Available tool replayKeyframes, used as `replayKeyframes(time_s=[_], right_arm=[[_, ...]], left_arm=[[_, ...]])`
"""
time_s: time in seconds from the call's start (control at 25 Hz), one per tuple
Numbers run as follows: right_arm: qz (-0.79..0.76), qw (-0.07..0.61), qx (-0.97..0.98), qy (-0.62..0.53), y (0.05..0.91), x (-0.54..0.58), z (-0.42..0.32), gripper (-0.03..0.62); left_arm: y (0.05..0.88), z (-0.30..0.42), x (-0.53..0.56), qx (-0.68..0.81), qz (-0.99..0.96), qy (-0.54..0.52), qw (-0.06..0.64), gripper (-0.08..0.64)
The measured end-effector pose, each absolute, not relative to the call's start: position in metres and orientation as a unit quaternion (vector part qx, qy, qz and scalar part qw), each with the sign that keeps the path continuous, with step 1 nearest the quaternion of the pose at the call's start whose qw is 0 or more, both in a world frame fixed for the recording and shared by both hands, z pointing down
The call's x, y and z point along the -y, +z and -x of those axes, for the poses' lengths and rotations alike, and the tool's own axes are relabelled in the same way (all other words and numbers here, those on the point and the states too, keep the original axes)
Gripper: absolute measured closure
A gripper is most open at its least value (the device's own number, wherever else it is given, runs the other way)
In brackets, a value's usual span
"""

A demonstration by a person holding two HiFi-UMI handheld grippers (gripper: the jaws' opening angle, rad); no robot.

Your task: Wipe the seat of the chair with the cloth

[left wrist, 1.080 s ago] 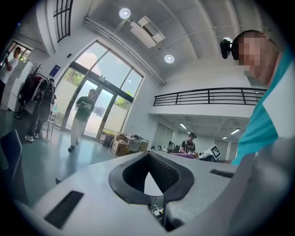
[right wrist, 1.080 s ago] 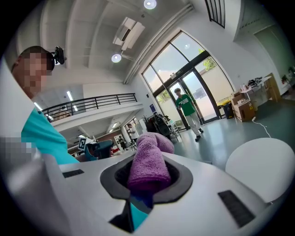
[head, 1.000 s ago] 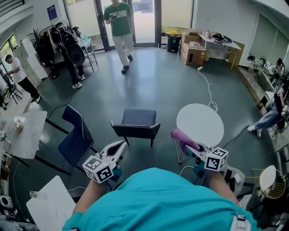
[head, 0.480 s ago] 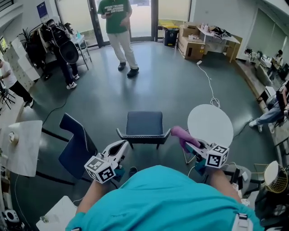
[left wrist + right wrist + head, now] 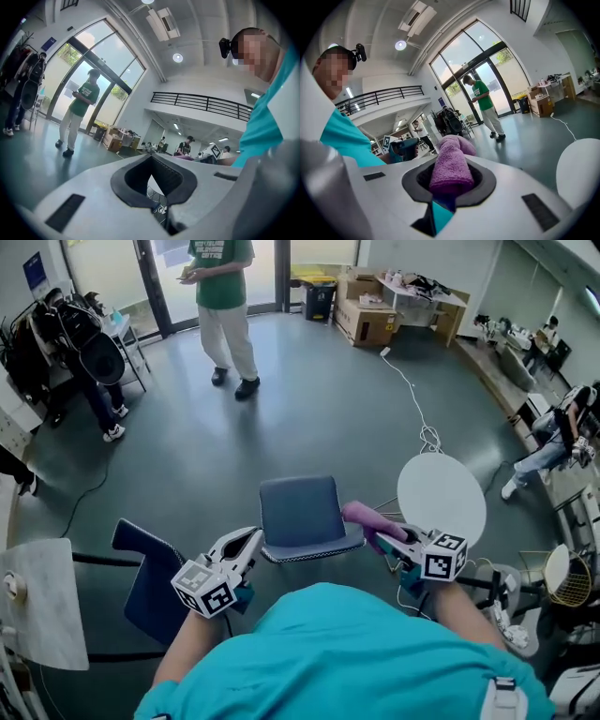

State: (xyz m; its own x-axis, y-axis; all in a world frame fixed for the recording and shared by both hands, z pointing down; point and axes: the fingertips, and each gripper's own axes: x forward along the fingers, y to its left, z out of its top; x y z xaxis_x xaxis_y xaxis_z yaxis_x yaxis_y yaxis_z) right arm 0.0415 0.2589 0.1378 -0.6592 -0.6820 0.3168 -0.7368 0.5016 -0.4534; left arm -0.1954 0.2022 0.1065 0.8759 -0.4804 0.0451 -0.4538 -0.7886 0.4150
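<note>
The chair (image 5: 302, 510) with the dark blue seat stands just ahead of me in the head view, between my two grippers, its seat bare. My right gripper (image 5: 382, 536) is shut on a rolled purple cloth (image 5: 365, 517), held beside the seat's right edge. In the right gripper view the cloth (image 5: 451, 165) sticks up out of the right gripper (image 5: 450, 183). My left gripper (image 5: 248, 542) hovers at the seat's front left corner, shut and holding nothing. The left gripper view shows the left gripper (image 5: 152, 180) with only the room beyond it.
A round white table (image 5: 442, 497) stands right of the chair. A second blue chair (image 5: 148, 568) and a white table (image 5: 42, 601) are at my left. A person in a green shirt (image 5: 221, 296) stands farther off. A cable (image 5: 412, 399) runs across the floor.
I have come closer to the chair, which now sits right between the grippers. The person in green has shifted left. Both grippers keep their hold and pose.
</note>
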Motion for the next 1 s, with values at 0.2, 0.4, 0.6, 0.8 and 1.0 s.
replayKeyframes(time_s=[0.2, 0.4, 0.6, 0.8, 1.0], right_arm=[[-0.413, 0.044, 0.859, 0.299, 0.156, -0.228, -0.071, 0.534], [-0.388, 0.036, 0.872, 0.295, 0.172, -0.184, -0.12, 0.534], [-0.325, 0.042, 0.892, 0.311, 0.193, -0.141, -0.162, 0.534], [-0.286, 0.078, 0.908, 0.296, 0.213, -0.073, -0.169, 0.534], [-0.282, 0.13, 0.904, 0.293, 0.26, -0.043, -0.137, 0.534]], left_arm=[[0.133, 0.168, -0.175, 0.248, -0.939, -0.025, 0.236, 0.569], [0.146, 0.128, -0.146, 0.283, -0.931, -0.009, 0.231, 0.569], [0.144, 0.087, -0.123, 0.35, -0.897, -0.02, 0.269, 0.569], [0.145, 0.068, -0.079, 0.384, -0.889, 0.01, 0.25, 0.569], [0.189, 0.099, -0.051, 0.387, -0.885, 0.038, 0.258, 0.569]])
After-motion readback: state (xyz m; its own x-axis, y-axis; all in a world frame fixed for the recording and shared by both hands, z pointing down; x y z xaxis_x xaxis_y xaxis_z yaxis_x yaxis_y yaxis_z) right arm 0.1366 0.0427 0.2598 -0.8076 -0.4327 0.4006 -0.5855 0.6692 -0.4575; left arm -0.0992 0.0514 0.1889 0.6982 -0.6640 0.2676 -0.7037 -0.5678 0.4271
